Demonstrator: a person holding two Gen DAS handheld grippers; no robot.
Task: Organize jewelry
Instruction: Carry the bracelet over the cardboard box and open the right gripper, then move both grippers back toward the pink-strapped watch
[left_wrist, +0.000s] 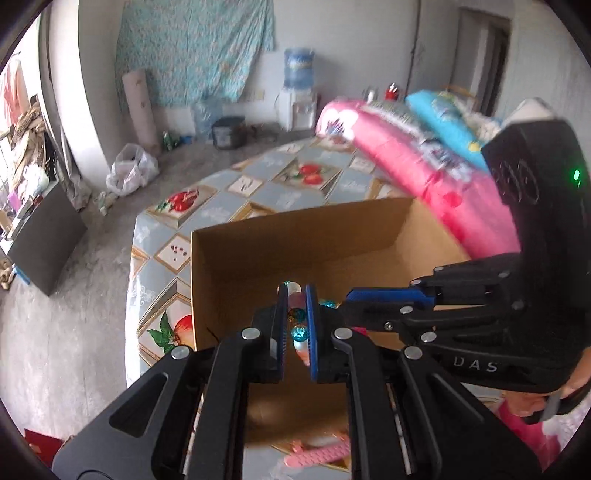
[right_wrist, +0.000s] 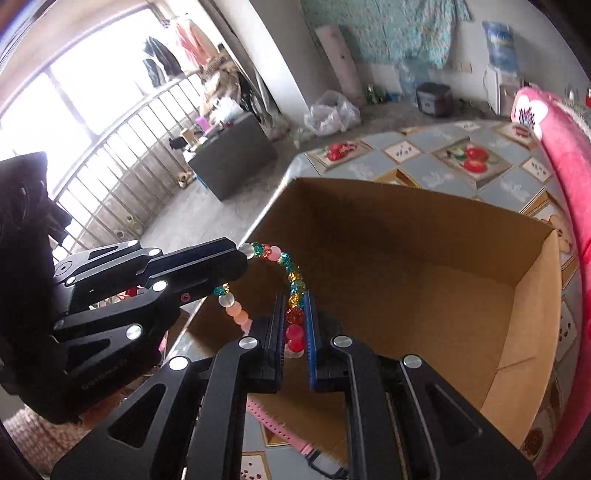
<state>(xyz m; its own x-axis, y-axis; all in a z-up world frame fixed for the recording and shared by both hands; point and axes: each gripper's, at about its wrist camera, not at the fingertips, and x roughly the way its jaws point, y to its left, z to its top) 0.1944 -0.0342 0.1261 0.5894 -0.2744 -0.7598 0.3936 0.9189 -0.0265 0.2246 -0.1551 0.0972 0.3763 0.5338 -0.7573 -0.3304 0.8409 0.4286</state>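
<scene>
Two grippers share one beaded bracelet (right_wrist: 291, 284), strung between them over the open cardboard box (right_wrist: 424, 258): the left gripper (left_wrist: 297, 321) pinches one side, the right gripper (right_wrist: 295, 325) the other. Best lower both together, then release evenly so the beads drop inside.

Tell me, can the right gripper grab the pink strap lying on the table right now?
Probably not yet. The right gripper has its jaws shut on the bead bracelet, which the left gripper grips too. The pink strap lies below, uncovered, beside the cardboard box.
</scene>
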